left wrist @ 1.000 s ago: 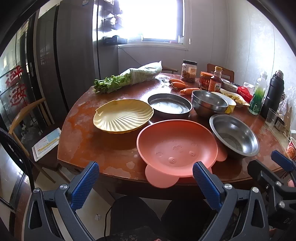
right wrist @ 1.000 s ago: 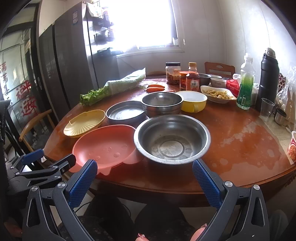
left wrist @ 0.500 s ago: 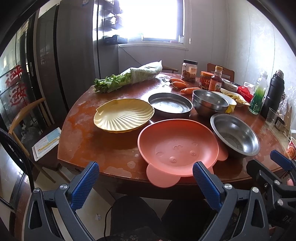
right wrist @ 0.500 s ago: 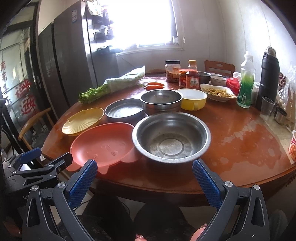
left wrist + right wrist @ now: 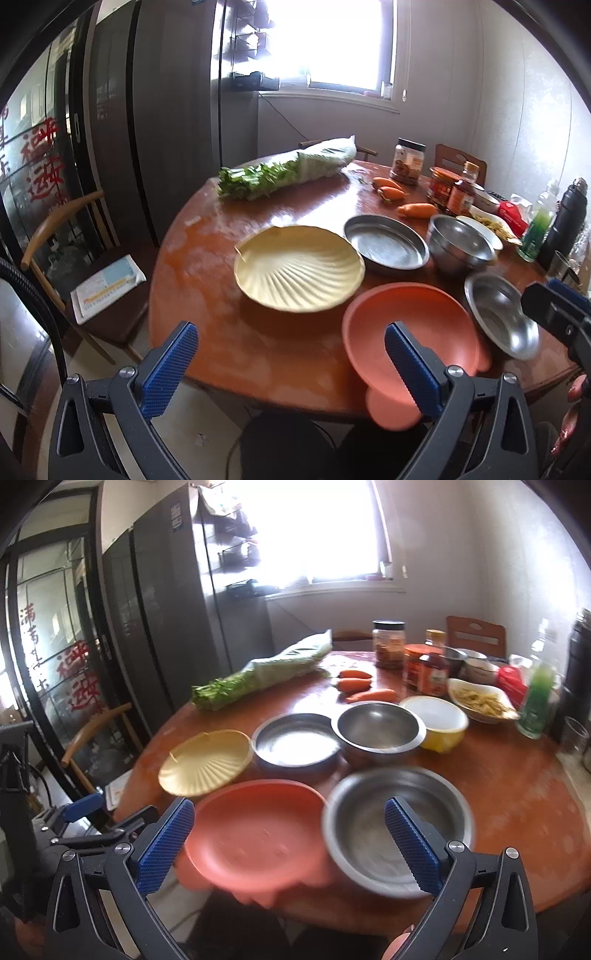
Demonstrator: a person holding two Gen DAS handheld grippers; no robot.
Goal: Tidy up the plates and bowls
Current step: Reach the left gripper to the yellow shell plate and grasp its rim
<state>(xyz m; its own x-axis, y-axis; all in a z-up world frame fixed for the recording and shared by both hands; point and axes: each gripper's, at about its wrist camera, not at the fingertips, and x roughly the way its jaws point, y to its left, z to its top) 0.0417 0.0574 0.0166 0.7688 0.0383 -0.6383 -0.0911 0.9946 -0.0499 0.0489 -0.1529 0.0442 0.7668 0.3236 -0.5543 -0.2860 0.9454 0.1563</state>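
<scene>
On the round wooden table (image 5: 207, 236) lie a yellow shell-shaped plate (image 5: 299, 267) (image 5: 207, 762), a salmon-pink plate (image 5: 410, 332) (image 5: 255, 834) at the near edge, a flat steel dish (image 5: 386, 242) (image 5: 297, 744), a deep steel bowl (image 5: 461, 243) (image 5: 378, 731), a wide steel bowl (image 5: 500, 319) (image 5: 397, 829) and a yellow bowl (image 5: 437, 722). My left gripper (image 5: 290, 365) is open and empty, over the near table edge left of the pink plate. My right gripper (image 5: 290, 842) is open and empty, spanning the pink plate and the wide steel bowl.
Bagged greens (image 5: 284, 173), carrots (image 5: 402, 197), jars and sauce bottles (image 5: 448, 190), a dish of food (image 5: 480, 701), a green bottle (image 5: 535, 698) and a black flask (image 5: 565, 218) fill the far and right side. A wooden chair (image 5: 66, 258) with papers stands left.
Both grippers have swung left and moved forward toward the table. The dishes have not moved and both grippers stay open.
</scene>
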